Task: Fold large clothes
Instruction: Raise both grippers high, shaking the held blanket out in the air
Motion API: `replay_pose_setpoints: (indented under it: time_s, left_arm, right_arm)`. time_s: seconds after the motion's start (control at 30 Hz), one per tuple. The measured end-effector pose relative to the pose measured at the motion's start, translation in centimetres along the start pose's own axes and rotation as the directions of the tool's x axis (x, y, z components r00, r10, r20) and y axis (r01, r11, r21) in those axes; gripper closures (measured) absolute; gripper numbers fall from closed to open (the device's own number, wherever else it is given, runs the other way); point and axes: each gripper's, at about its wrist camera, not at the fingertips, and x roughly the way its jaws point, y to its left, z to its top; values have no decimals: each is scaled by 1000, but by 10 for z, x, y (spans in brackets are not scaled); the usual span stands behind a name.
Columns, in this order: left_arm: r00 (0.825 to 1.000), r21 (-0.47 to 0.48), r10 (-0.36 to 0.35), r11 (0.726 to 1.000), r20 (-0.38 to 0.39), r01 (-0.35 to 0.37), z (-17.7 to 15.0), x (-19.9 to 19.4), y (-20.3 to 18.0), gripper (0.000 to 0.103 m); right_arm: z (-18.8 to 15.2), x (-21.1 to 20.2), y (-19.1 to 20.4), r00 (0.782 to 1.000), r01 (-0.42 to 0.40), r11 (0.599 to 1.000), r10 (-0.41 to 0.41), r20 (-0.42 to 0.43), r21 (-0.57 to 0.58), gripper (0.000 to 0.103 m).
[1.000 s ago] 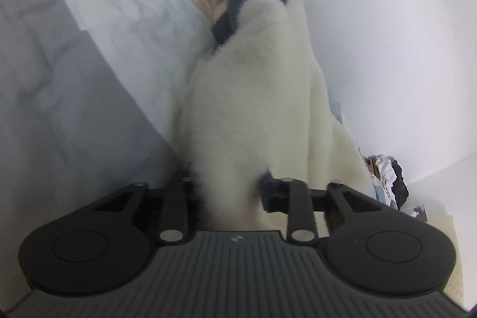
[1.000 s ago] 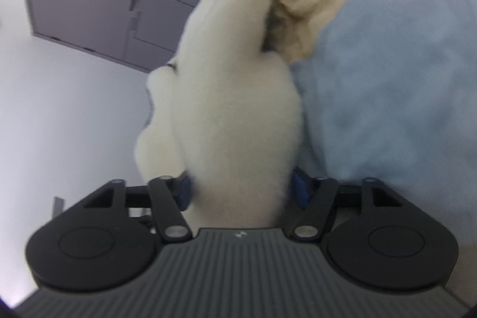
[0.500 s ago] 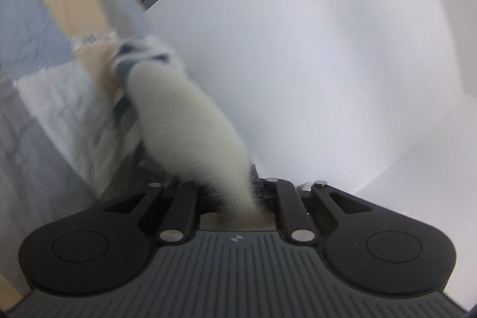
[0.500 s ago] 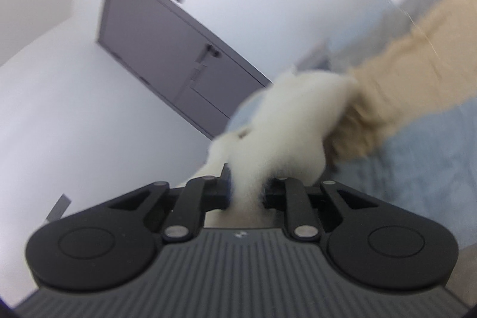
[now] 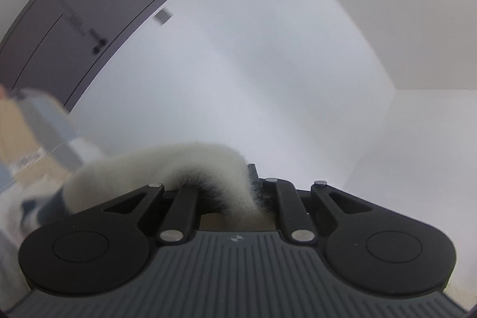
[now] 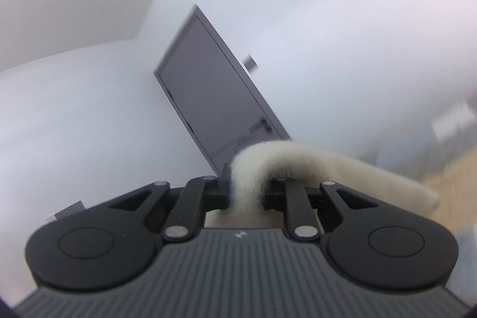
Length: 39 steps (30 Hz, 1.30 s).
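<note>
I am looking up at a white wall (image 5: 268, 64) and a grey door (image 6: 214, 109), both cameras tilting high. The fluffy cream garment (image 5: 167, 166) is arching away leftward from my left gripper (image 5: 238, 192), which is pinching its edge. My right gripper (image 6: 247, 192) is pinching another edge, fabric trailing rightward.

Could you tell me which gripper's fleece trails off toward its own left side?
The left gripper: its fleece trails left; the right gripper sends fleece rightward.
</note>
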Motion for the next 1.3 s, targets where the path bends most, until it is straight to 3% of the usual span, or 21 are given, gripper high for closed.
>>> replay_pose_setpoints:
  time_s: [0.1,0.33,0.43,0.53,0.67,0.83,1.1,1.3]
  left_arm:
    - [999,76,-30,997,32,27,40,2,-44,90]
    - [991,210,-104,974,89,83,136,14,-143,90]
    - [991,218,-94,973,100,70,162,28,-167,89]
    - [994,195,-54,980,91,35,169,51,-165,89]
    - [1000,161,2,987,24,-6,151,97,-124,89]
    - [994,128,90,988,-59,-82,103,170,-49,89]
    - [951,141,243,966,-191,-219,11,283,93,89]
    - [904,188,339,936,-260,-297,-68,381,205,89]
  right_arm:
    - [47,-7,38,998,-6,996,11,55,-93,84]
    - [157,-15,121,984,-7,983,39,173,-183,84]
    - [198,-6,142,976,9,978,37,216,-210,84]
    - [226,16,149,976,32,970,22,216,-240,84]
    - [226,55,130,984,88,954,-38,176,-285,84]
    - [187,124,58,986,165,943,-146,86,-289,84]
    - [101,232,-76,943,296,919,-325,-75,-259,84]
    - [27,321,-190,906,357,902,-398,-147,-242,84]
